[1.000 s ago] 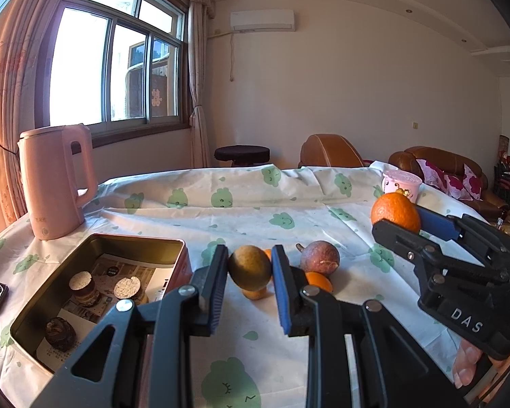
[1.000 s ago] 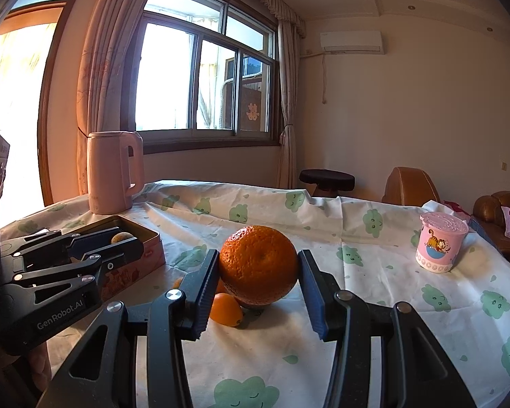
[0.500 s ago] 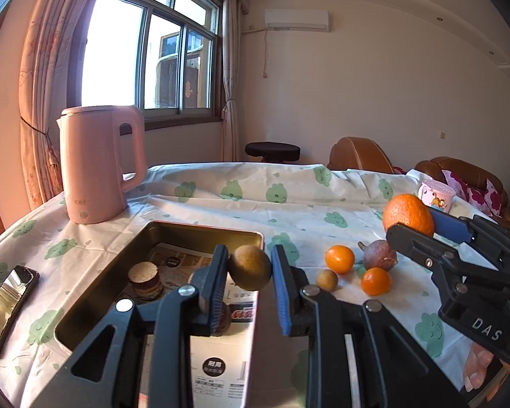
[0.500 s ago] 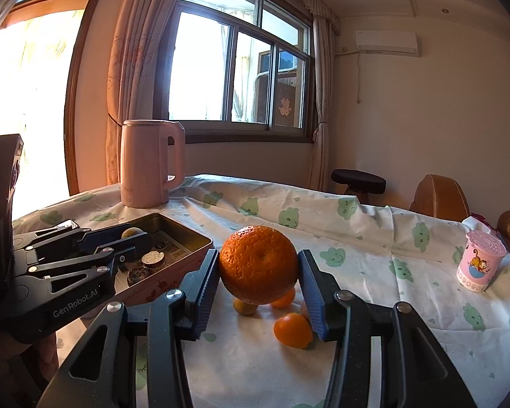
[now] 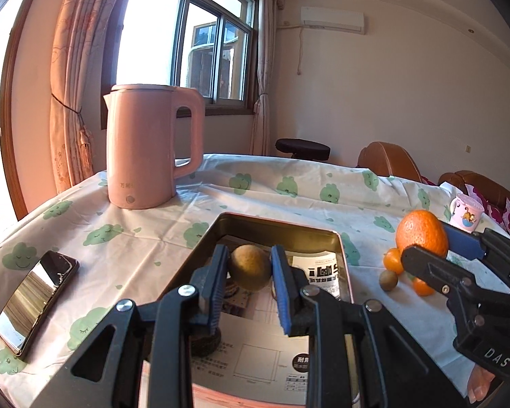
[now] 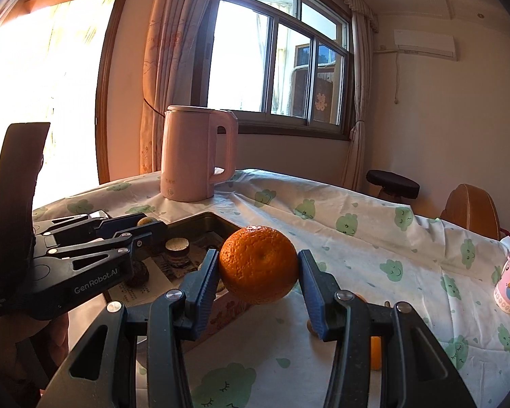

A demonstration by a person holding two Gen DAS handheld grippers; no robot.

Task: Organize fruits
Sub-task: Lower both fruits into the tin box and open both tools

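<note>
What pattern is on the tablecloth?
White tablecloth with green smiling cloud shapes; clearest in the left wrist view.

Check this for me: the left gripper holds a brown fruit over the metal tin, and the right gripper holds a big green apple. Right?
Not quite. The right gripper holds a big orange, not a green apple, as the right wrist view shows. The left gripper does hold a brown fruit over the metal tin.

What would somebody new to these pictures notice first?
Likely the big bright orange, pinched in the right gripper above the cloud-print tablecloth at the edge of the open metal tin. Next, the small round brown fruit clamped in the left gripper over that tin. Behind them the tall pink electric kettle stands by the sunlit window.
</note>
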